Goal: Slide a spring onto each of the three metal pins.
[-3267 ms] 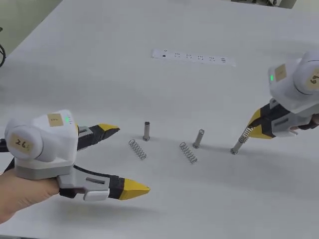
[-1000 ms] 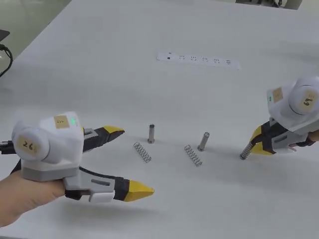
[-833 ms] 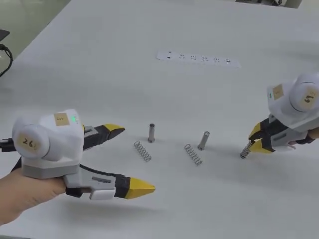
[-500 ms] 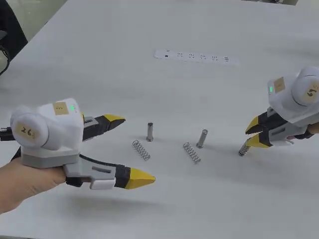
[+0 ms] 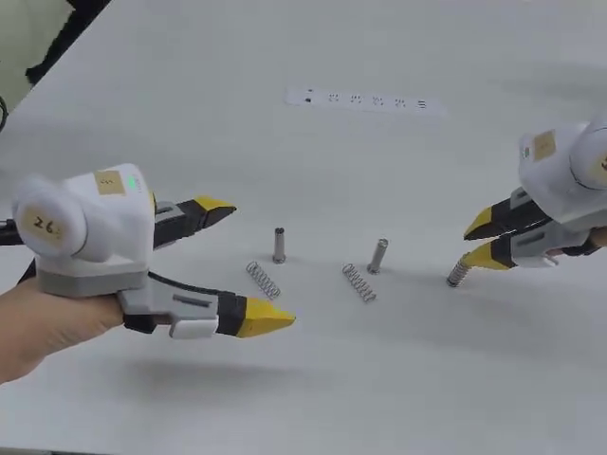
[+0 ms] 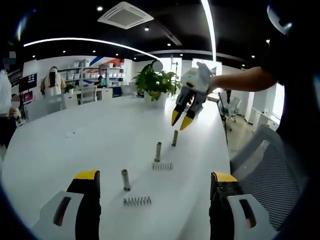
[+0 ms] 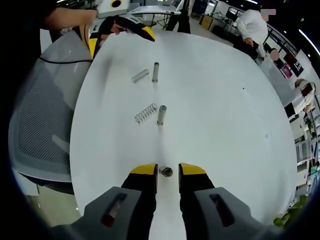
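Both claws released — left claw (image 5: pixel 257 265) wide, right claw (image 5: pixel 473 245) straddling the spring-clad pin (image 7: pixel 165 172).

Your left gripper (image 5: pixel 251 263) and right gripper (image 5: pixel 472 241): white bodies, black jaws, yellow tips. Pins (image 5: pixel 279 243) and springs (image 5: pixel 358 282) silver-grey; table (image 5: pixel 190 114) white.

Right claw (image 5: pixel 471 245) cut off at head view's right edge.

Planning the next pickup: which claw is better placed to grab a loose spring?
Left. The open left claw has the nearest coiled metal spring framed between its jaws; the right claw sits farther off, at the spring-covered metal pin.
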